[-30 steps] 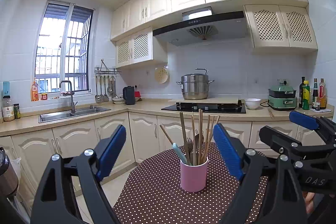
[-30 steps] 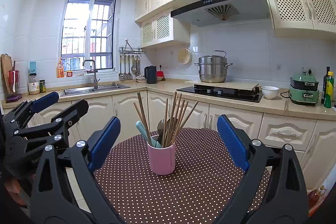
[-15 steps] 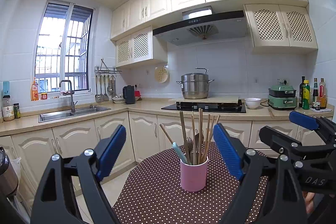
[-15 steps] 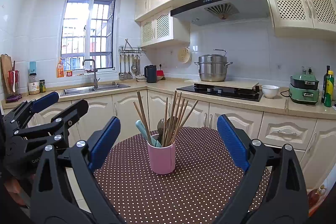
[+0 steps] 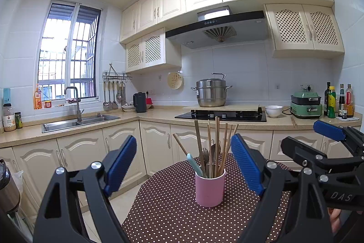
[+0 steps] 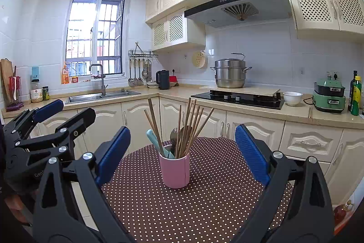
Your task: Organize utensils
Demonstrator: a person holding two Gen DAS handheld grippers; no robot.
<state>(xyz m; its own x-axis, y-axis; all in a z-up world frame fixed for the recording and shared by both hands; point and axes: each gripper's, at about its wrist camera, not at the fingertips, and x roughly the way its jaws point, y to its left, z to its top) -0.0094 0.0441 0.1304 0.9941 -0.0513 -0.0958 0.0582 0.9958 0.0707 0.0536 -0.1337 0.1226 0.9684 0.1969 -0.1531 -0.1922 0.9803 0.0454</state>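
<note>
A pink cup (image 5: 210,188) stood upright on the dotted bench (image 5: 173,211), well apart from both grippers and touched by neither. It was packed with wooden chopsticks (image 5: 217,142), a fork and spoon whose heads could only partly be made out, and a pale blue handle (image 5: 194,164) leaning out to the left.

Tipping was judged the chief hazard: the cup was light and narrow, the load tall and splayed, so a sideways knock against the fanned sticks could have toppled it and scattered its contents over the bench. A second risk was judged to lie in the crowding. If one stick were pinched, its neighbours could have been dragged up with it, or the cup lifted along. A thin round stick could also have slipped between the ribbed blue pads (image 6: 251,152).

The left gripper (image 5: 184,165) was held low and level, aimed at the cup, its jaws spread wide with nothing between them. The right gripper (image 6: 182,152) was held alongside at similar height, likewise pointed at the cup (image 6: 174,171), jaws wide apart and empty.
</note>
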